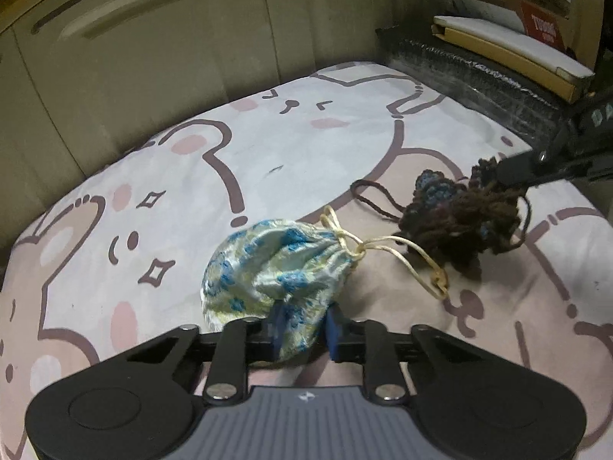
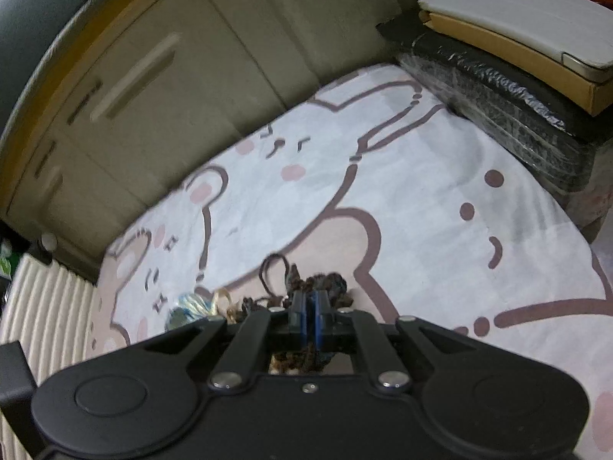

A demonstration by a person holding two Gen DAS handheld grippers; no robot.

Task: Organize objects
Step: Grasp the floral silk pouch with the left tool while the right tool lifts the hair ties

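Note:
A small drawstring pouch (image 1: 268, 268) of pale cloth with blue flowers lies on the bed sheet (image 1: 268, 145). Its cream cord trails to the right. My left gripper (image 1: 305, 326) has its blue pads pressed on the pouch's near end, one on each side. To the right lies a dark brown knitted pouch (image 1: 459, 222) with blue patches and a loose yarn loop. My right gripper (image 1: 505, 174) comes in from the right and pinches its top. In the right wrist view that gripper (image 2: 311, 303) is shut, with brown yarn (image 2: 325, 283) bunched around its pads. The floral pouch (image 2: 187, 306) peeks out at its left.
The sheet carries a cartoon bear and rabbit print. Beige cupboard doors (image 1: 153, 38) run along the far edge. At the back right stands a stack of black wrapped slabs (image 1: 479, 73) with a flat cardboard box (image 1: 509, 50) on top. A ribbed cream mat (image 2: 46, 306) lies left of the bed.

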